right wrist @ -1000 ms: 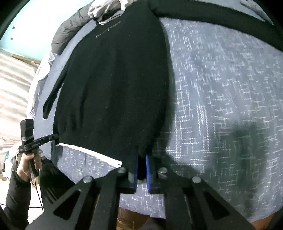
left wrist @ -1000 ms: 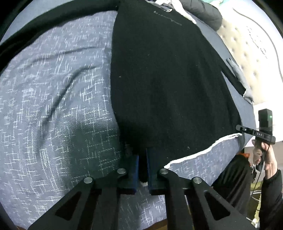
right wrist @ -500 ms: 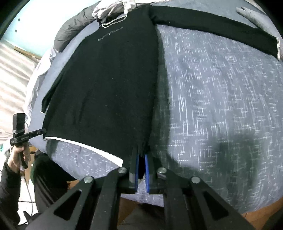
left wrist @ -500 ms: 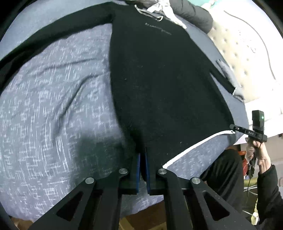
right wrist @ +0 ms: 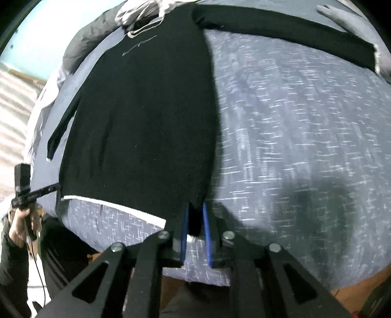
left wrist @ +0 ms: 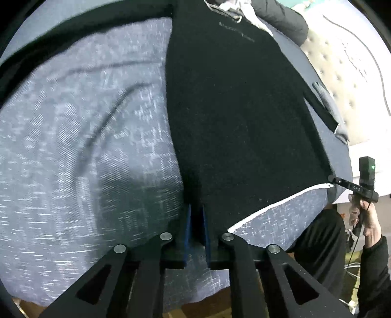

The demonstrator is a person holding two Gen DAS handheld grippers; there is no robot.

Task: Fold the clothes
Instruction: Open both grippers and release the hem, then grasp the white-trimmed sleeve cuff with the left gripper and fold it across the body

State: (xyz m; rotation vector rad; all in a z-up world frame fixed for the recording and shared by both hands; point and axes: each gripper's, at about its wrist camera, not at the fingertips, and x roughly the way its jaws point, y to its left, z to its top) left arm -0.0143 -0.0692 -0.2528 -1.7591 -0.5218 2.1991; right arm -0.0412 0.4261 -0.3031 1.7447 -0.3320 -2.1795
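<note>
A black sweater (left wrist: pixel 244 122) lies flat on a blue-grey bedspread (left wrist: pixel 85 151), collar at the far end, white-edged hem (left wrist: pixel 281 200) nearest me. My left gripper (left wrist: pixel 195 215) is shut on one bottom corner of the hem. In the right wrist view the same sweater (right wrist: pixel 146 110) shows, and my right gripper (right wrist: pixel 195 215) is shut on the other bottom corner. Each gripper also appears in the other view, held in a hand: the right gripper (left wrist: pixel 342 183) and the left gripper (right wrist: pixel 46 190), both at the hem's ends. One sleeve (right wrist: pixel 281 31) stretches out sideways.
A heap of clothes (left wrist: pixel 268 22) with a dark jacket and a white garment lies beyond the collar. A tufted headboard (left wrist: pixel 347 73) stands at the right. The person's dark trousers (left wrist: pixel 317 244) are against the bed's near edge. A grey garment (right wrist: pixel 342 14) lies past the sleeve.
Both grippers, shut on the hem corners throughout, have drawn back toward the bed's near edge. The sweater's body is pulled straighter, and the bed's edge has come into view below.
</note>
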